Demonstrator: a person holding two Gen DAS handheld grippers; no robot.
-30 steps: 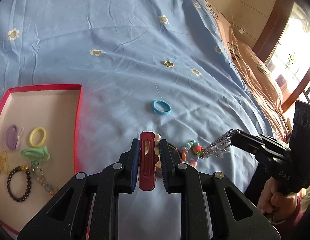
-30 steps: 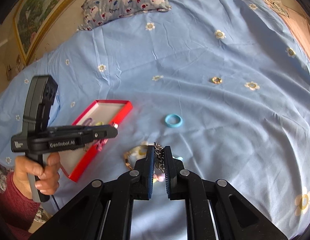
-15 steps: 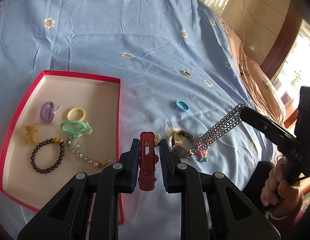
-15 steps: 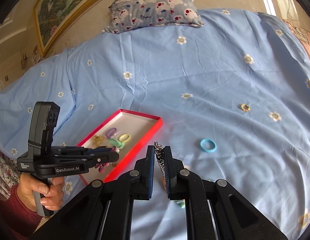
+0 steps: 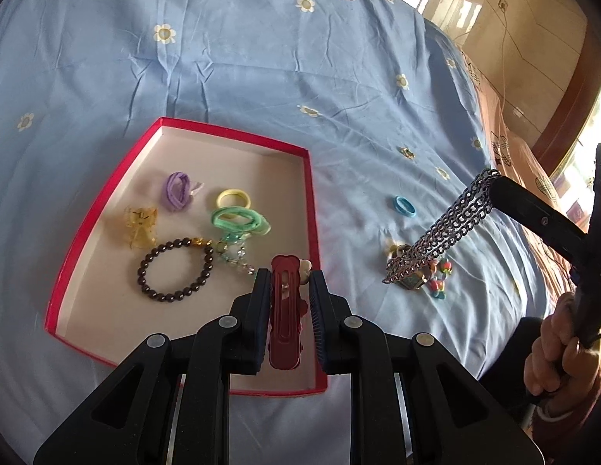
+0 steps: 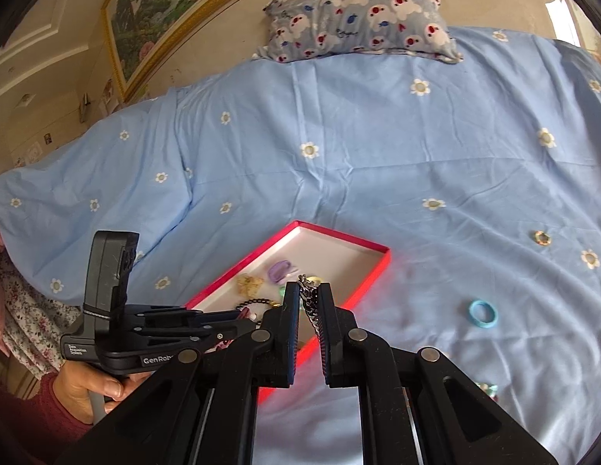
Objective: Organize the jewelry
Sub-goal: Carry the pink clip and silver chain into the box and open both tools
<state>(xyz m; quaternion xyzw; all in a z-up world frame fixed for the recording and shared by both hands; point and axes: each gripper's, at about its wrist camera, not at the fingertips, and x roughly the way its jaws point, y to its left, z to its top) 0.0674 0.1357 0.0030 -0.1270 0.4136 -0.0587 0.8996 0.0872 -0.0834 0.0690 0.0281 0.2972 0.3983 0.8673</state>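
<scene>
My left gripper (image 5: 286, 277) is shut on a dark red hair clip (image 5: 285, 310) and holds it above the right part of the red box (image 5: 106, 193). The box also shows in the right wrist view (image 6: 372, 275). It holds a dark bead bracelet (image 5: 174, 267), green (image 5: 238, 221), yellow (image 5: 232, 197) and purple (image 5: 178, 190) hair ties and an amber clip (image 5: 139, 224). My right gripper (image 6: 309, 294) is shut on a silver chain (image 5: 451, 224) that hangs down to a watch-like piece with colourful beads (image 5: 420, 279), lifted above the sheet.
A blue ring-shaped hair tie (image 5: 404, 206) (image 6: 483, 313) and a small gold ring (image 5: 407, 152) (image 6: 541, 238) lie on the blue flowered bedsheet (image 6: 377, 155). A patterned pillow (image 6: 358, 19) sits at the head of the bed.
My left gripper moved left with the clip, from the sheet to above the box. My right gripper lifted the chain and its beaded piece off the sheet and moved towards the box.
</scene>
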